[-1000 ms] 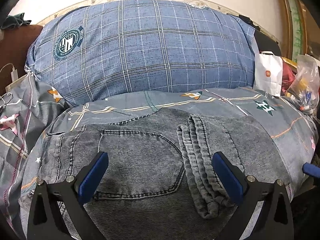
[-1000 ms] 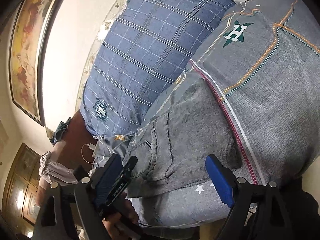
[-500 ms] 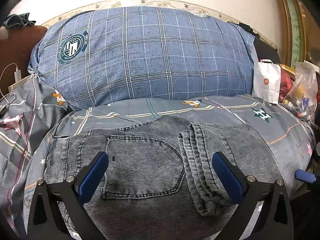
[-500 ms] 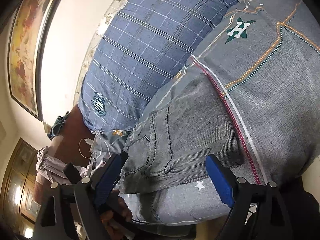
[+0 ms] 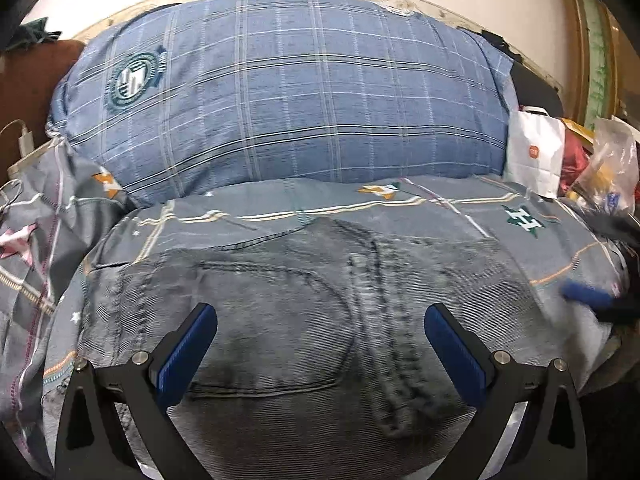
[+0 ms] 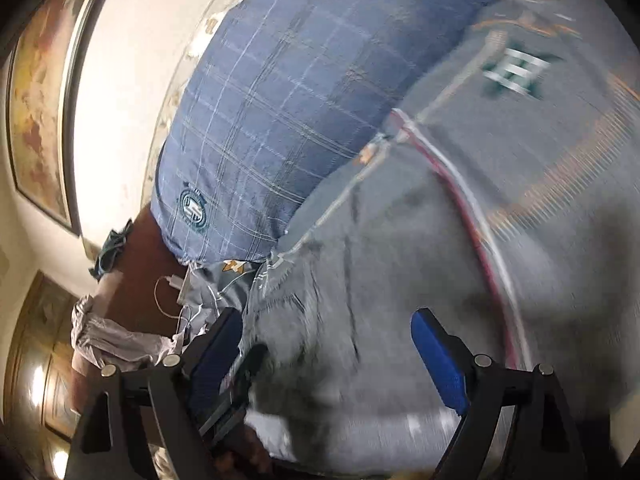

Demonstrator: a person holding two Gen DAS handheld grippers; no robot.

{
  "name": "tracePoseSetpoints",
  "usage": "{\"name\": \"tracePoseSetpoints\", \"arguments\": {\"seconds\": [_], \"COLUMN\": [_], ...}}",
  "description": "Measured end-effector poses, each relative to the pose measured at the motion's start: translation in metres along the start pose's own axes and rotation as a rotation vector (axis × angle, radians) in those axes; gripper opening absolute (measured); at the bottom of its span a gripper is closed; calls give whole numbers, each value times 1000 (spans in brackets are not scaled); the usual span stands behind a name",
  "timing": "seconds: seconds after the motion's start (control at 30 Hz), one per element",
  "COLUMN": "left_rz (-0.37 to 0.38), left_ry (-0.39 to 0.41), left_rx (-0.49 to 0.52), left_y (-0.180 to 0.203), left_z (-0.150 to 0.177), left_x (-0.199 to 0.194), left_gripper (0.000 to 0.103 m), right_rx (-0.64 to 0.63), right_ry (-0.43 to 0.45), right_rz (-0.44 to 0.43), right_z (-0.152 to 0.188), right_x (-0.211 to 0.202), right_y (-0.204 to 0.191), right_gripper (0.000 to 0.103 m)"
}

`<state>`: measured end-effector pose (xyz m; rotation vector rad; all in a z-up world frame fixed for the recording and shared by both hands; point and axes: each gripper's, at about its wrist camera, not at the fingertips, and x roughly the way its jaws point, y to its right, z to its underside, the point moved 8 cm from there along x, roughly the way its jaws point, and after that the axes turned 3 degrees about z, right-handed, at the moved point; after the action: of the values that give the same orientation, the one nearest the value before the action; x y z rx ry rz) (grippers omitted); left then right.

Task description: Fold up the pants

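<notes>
Grey denim pants (image 5: 280,320) lie folded on the bed (image 5: 440,208), back pocket up, a bunched leg ridge running down the middle. My left gripper (image 5: 320,344) hangs over them, spread, pinching nothing. My right gripper (image 6: 328,344) is spread too, empty, view blurred. A white paper bag (image 5: 534,152) stands beside the blue plaid pillow (image 5: 300,92); contents hidden. Framed painting (image 6: 40,92) on wall

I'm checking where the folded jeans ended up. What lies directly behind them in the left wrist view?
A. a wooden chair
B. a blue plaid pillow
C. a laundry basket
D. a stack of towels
B: the blue plaid pillow rises just beyond the jeans on the bedspread.
</notes>
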<state>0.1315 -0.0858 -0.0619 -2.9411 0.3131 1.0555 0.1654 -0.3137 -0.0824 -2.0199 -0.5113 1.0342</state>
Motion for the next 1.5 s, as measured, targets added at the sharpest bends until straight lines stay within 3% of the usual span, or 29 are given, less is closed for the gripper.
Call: {"name": "tracePoseSetpoints", "arguments": {"seconds": [0.17,0.27,0.33,0.37,0.47,0.63,0.8,0.93,1.07,1.13,1.2,1.27,1.5], "left_rz": [-17,-47,-62,-46,-39,-51,-66,-77,-100,-111,-113,-108,-102], "left_ry": [-56,-198,-257,-227,-242,-217,-193,-317,-259,-247,-298,-343,-337], "left_rx": [54,98,125,101,77,82,60,107,97,119,122,110,107], "left_y": [17,22,22,21,19,18,12,17,17,19,20,19,17], "left_z": [1,22,37,37,37,32,29,48,32,29,37,46,45], "left_x": [16,47,62,60,59,43,27,47,26,24,33,43,45], "left_gripper": [103,103,103,103,103,103,103,103,103,103,103,103,103], "right_rx": [-33,-24,-10,-7,-21,-18,-2,56,-23,-7,50,20,-5], "right_ry": [-49,-79,-55,-59,-38,-41,-162,-117,-68,-90,-170,-134,-100], "right_rz": [35,146,106,100,73,9,115,76,37,60,124,91,74], "right_z": [-41,-52,-53,-53,-49,-7,38,30,29,36,51,45,52], "right_x": [55,87,87,83,63,22,38,23,2,3,20,15,-3], "right_y": [3,36,40,37,24,1,36,30,7,21,47,40,31], "right_gripper": [88,88,88,88,89,88,89,90,90,92,93,98,98]}}
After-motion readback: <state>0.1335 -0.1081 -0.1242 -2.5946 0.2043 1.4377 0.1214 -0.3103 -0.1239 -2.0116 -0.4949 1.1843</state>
